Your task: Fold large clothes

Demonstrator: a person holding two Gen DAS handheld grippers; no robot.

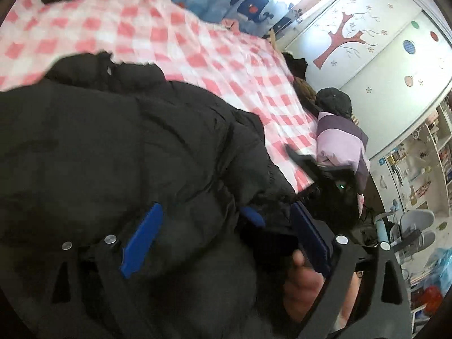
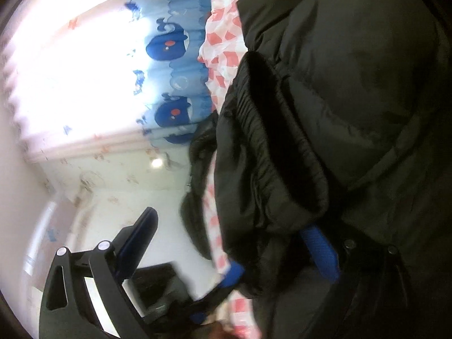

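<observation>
A big black puffer jacket lies bunched on a bed with a pink-and-white checked sheet. My left gripper stands open over its near edge. One blue pad rests on the padding and the other blue pad sits beside a person's hand. In the right wrist view the jacket fills the right side, with a ribbed dark fold hanging down. My right gripper is open: one finger is in free air and the other blue pad lies against the jacket.
A lilac-and-purple folded pile and a dark garment sit at the bed's far corner. Beyond are a white wardrobe with a tree decal, cluttered shelves and a grey chair. A blue whale curtain hangs by a bright window.
</observation>
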